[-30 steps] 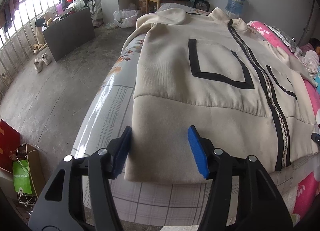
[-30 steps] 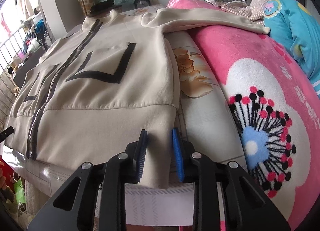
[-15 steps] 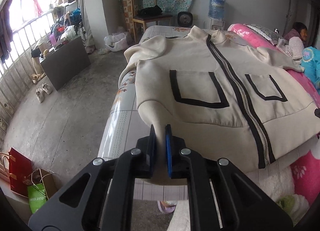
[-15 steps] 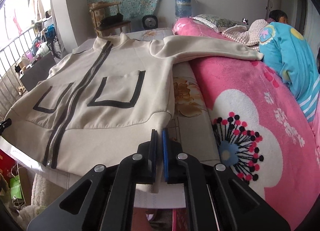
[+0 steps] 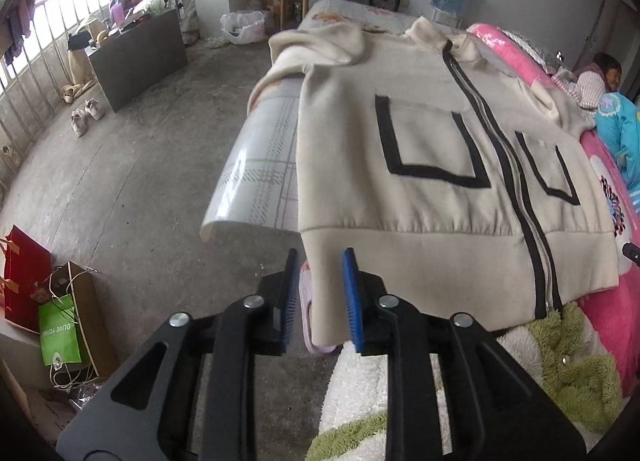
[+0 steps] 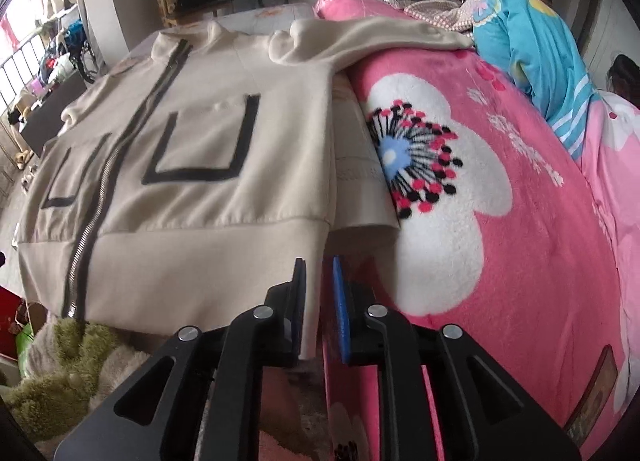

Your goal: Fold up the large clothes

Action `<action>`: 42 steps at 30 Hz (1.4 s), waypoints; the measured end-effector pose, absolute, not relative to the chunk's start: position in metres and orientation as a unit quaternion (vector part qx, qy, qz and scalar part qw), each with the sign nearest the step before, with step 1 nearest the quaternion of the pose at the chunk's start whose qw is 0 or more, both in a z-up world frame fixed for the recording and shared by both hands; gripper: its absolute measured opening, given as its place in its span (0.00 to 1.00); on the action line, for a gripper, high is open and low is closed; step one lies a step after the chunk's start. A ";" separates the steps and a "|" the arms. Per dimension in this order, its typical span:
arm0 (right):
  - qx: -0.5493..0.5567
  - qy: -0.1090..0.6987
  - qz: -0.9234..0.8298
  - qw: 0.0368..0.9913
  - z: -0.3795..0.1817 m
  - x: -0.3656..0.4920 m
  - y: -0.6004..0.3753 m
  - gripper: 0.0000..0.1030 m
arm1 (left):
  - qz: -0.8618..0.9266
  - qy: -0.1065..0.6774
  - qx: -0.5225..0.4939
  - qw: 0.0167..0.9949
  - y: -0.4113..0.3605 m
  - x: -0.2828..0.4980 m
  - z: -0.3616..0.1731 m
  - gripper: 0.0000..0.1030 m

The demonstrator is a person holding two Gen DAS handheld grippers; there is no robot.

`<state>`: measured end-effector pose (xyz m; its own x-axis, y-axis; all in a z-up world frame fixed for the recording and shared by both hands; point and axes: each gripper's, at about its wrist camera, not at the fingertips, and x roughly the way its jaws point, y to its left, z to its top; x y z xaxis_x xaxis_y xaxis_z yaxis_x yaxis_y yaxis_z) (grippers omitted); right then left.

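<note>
**Mia:** Look at our left gripper (image 5: 320, 297). The blue pads (image 5: 351, 297) are spread a little, and the bottom corner of the jacket (image 5: 440, 189) hangs down between them. Are we pinching it?

**Ben:** Not tight. There is a gap on both sides of the cloth. Our right gripper (image 6: 320, 301) is the same. Its pads are a bit apart, with the other bottom corner of the jacket between them.

**Mia:** Where is the jacket lying?

**Ben:** It lies flat on the bed (image 5: 256, 165), front side up, with the zipper (image 5: 516, 189) shut. The bottom band hangs over the bed's near edge. One sleeve (image 6: 372, 37) lies across the pink blanket (image 6: 500, 221).

**Mia:** Will it be hard to move?

**Ben:** We think it is soft, thick and floppy. It looks a bit heavy for cloth, so it will sag in the middle. The thick bottom band at each corner is a good place to hold. We must squeeze well there so it does not slip out.

**Mia:** What is around us?

**Ben:** A fluffy green and white thing (image 5: 568, 365) is right under the hanging edge. A slipper (image 5: 310, 313) is on the floor below our left gripper. Someone in blue clothes (image 6: 532, 45) is on the far side of the blanket.

**Mia:** Does anything get in our way?

**Ben:** The puffy blanket is higher than the bed, so that side may not fold flat. The sleeve is stretched out too.
</note>
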<state>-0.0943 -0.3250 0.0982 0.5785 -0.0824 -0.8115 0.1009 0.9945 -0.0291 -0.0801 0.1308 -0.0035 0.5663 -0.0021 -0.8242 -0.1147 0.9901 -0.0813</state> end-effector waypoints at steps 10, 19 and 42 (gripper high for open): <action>-0.071 0.386 0.074 0.917 0.125 -0.021 -0.206 0.86 | 0.069 0.387 -0.113 0.912 0.165 -0.037 0.032 0.76; -0.107 0.444 0.136 0.879 0.080 0.047 -0.117 0.89 | 0.095 0.388 -0.161 0.902 0.206 0.001 0.023 0.83; -0.081 0.502 0.155 0.847 0.020 0.096 -0.106 0.94 | -0.032 0.433 -0.648 0.626 0.336 0.121 -0.151 0.83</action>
